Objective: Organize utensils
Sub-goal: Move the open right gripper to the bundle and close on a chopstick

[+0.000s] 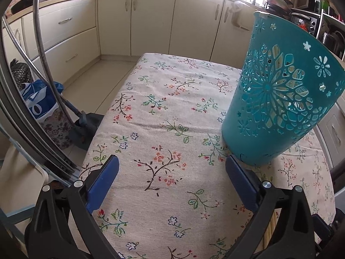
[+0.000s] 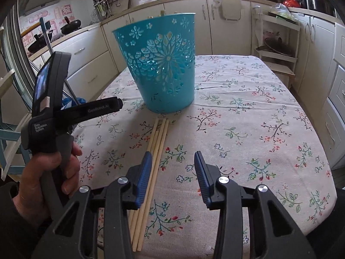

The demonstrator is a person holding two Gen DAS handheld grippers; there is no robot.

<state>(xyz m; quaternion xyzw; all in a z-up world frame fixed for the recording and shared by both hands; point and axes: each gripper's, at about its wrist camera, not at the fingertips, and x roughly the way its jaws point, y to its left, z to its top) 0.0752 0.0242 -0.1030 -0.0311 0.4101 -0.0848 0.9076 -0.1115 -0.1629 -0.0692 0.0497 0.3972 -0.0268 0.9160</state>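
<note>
A teal cut-out bucket (image 2: 163,69) stands on the floral tablecloth (image 2: 248,112), with a few wooden stick ends showing above its rim. Several wooden chopsticks (image 2: 156,151) lie side by side on the cloth in front of it, pointing at its base. My right gripper (image 2: 172,159) hovers open over their near half. The sticks pass just inside its left finger (image 2: 142,177), and no pad presses on them. My left gripper (image 1: 172,164) stands wide open over bare cloth, with the bucket (image 1: 280,99) just past its right finger. A hand holds it at the left in the right wrist view.
Cream kitchen cabinets (image 2: 226,28) run behind the table. A white shelf rack (image 2: 278,49) stands at the back right. To the left of the table edge are a metal chair frame (image 1: 43,64) and a blue bag (image 1: 41,101) on the floor.
</note>
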